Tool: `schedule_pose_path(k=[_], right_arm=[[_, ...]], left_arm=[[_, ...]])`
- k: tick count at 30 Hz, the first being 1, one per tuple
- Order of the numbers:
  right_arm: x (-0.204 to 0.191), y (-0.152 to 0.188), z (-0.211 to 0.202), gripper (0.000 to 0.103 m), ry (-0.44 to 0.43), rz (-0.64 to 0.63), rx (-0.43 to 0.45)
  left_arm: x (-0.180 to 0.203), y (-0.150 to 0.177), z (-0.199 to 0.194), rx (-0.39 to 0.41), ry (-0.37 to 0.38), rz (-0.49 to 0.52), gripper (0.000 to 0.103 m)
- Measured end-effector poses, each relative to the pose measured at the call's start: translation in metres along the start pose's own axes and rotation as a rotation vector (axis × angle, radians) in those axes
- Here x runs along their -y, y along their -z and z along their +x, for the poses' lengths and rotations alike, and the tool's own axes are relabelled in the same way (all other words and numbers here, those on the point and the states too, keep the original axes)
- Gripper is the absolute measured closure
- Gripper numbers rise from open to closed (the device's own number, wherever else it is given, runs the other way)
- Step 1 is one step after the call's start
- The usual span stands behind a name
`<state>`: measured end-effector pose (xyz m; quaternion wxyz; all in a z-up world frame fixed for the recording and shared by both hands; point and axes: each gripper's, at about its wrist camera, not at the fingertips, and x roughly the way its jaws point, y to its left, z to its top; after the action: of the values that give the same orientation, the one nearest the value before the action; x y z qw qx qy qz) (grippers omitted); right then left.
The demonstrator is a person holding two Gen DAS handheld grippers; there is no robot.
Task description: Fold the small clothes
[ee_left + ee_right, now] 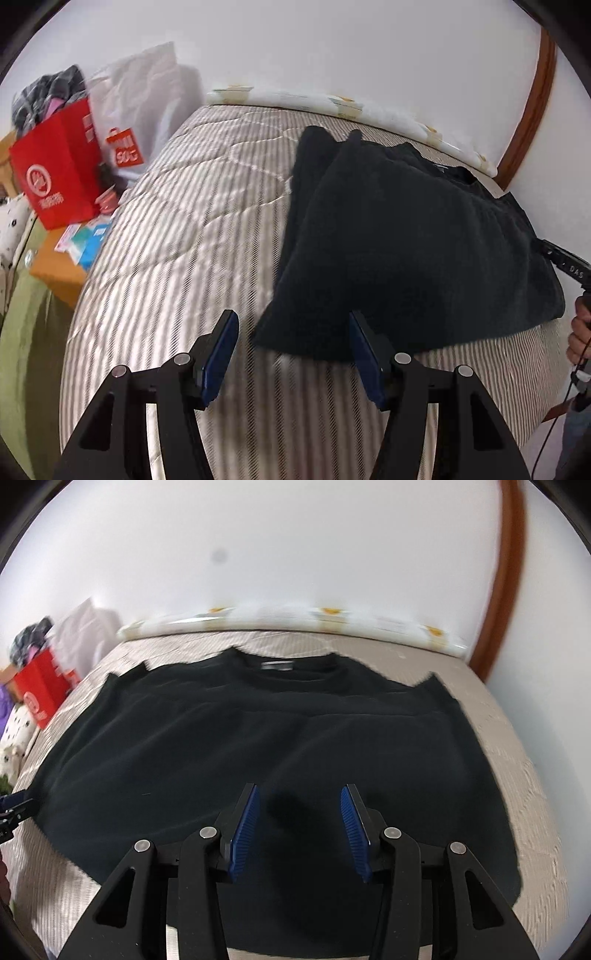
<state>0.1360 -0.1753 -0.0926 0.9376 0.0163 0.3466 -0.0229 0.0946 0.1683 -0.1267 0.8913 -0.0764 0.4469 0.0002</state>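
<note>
Jaws of both grippers stand apart and grasp nothing; black sweatshirt lies flat on the bed.

Left gripper (291, 325): blue pads parted at lower centre of the left wrist view, above the striped quilted bedcover (177, 229), with only the near left corner of the black sweatshirt (406, 240) just beyond the right finger. Right gripper (299, 801): pads parted at lower centre of the right wrist view, over the sweatshirt's (258, 738) lower middle; contact cannot be determined. Garment is spread with hem nearest and neckline with label farthest, in mid-frame. Beyond it, a white patterned pillow (295, 618) lies along the white wall (295, 554). Red paper bag (55, 173) with clothes stands at upper left, beside the bed. Hand (580, 332) appears at right edge of the left wrist view.
</note>
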Motion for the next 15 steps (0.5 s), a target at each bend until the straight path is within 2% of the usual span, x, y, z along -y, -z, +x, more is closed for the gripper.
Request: schedule_pose_path(k=[3, 6, 9, 12, 15], right_arm=[[-0.038, 0.001, -0.003, 0.057, -0.006, -0.083, 0.017], [-0.079, 0.003, -0.003, 0.055, -0.007, -0.167, 0.038], [-0.118, 0.007, 0.000, 0.055, -0.085, -0.215, 0.011], [-0.158, 0.015, 0.000, 0.055, -0.157, -0.277, -0.018], [-0.198, 0.029, -0.009, 0.055, -0.224, -0.371, -0.012]], left_arm=[[-0.014, 0.012, -0.010, 0.009, 0.035, -0.027, 0.046], [-0.024, 0.023, -0.013, -0.019, 0.019, -0.032, 0.046], [-0.033, 0.034, -0.020, -0.043, 0.047, -0.036, 0.046], [-0.045, 0.042, -0.031, -0.035, 0.058, -0.056, 0.045], [-0.059, 0.048, -0.041, -0.022, 0.089, -0.096, 0.045]])
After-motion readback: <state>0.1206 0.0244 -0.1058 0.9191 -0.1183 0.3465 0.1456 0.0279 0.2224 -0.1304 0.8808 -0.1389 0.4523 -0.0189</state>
